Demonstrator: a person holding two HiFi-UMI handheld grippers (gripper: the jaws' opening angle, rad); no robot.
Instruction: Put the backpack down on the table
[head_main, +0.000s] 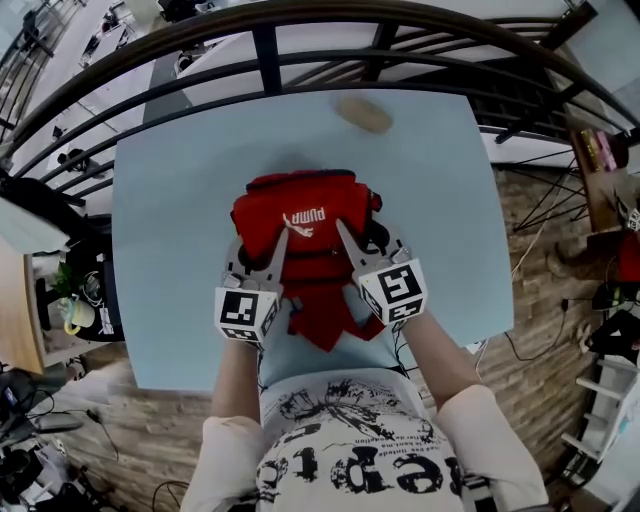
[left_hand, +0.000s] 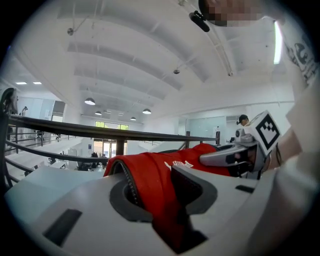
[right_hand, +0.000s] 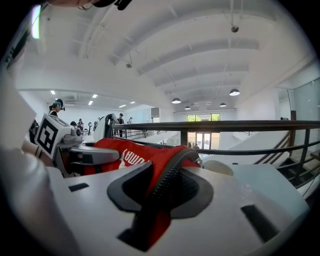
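Observation:
A red backpack (head_main: 300, 215) with a white logo rests on the pale blue table (head_main: 170, 250), near its front edge, and its straps (head_main: 330, 322) trail toward the person. My left gripper (head_main: 255, 250) grips the pack's left side and my right gripper (head_main: 372, 240) its right side. In the left gripper view, red fabric (left_hand: 150, 175) fills the gap between the left gripper's (left_hand: 160, 192) pads. In the right gripper view, the right gripper (right_hand: 160, 192) pinches red fabric and a zipper edge (right_hand: 170, 172). Each gripper view shows the other gripper (left_hand: 225, 157) (right_hand: 95, 155) across the pack.
A flat tan object (head_main: 365, 115) lies at the table's far edge. A dark curved railing (head_main: 300, 20) runs just beyond the table. Cluttered shelves and cables stand on the floor to the left and right. Bare tabletop lies on both sides of the pack.

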